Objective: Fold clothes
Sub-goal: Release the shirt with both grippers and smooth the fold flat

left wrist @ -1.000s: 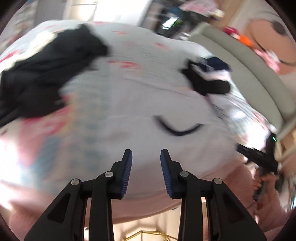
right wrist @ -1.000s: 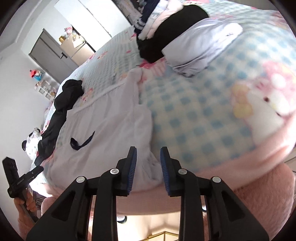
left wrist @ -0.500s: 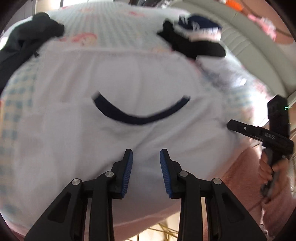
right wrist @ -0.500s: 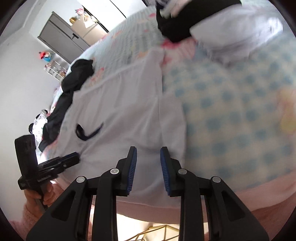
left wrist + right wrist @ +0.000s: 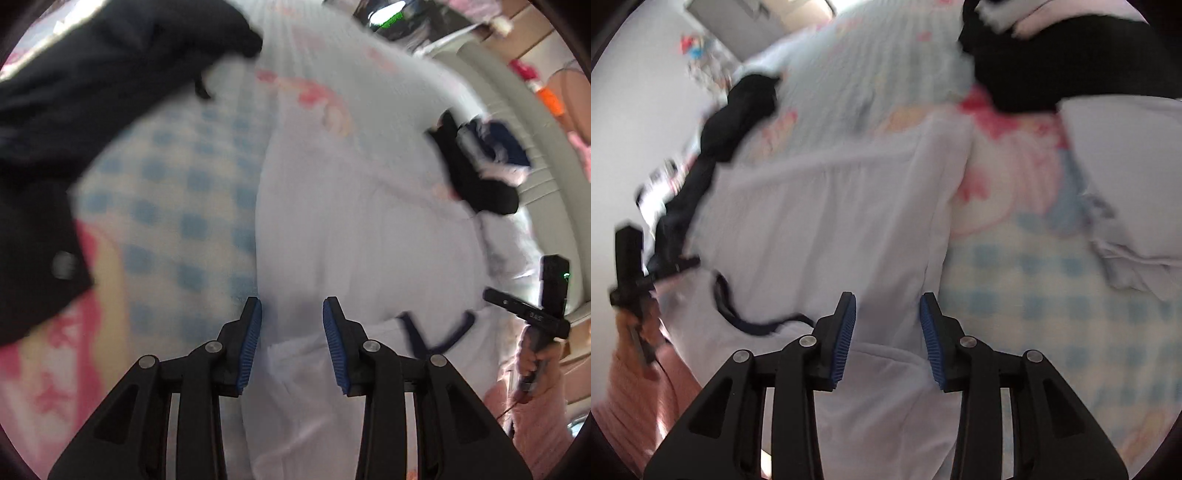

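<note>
Grippers (image 5: pixel 291 325) (image 5: pixel 887 321) spread above shirt (image 5: pixel 831 221); risked bunching fabric if closed off its edges.

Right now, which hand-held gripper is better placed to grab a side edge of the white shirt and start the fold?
Left, narrowly. The left hand-held gripper is open with the white shirt edge running between its fingers. The right hand-held gripper is open too, but over the shirt's middle, its edge off to one side.

A shirt (image 5: pixel 831 229) lies on the bed (image 5: pixel 1034 295) between clothes piles (image 5: pixel 1052 66).
</note>
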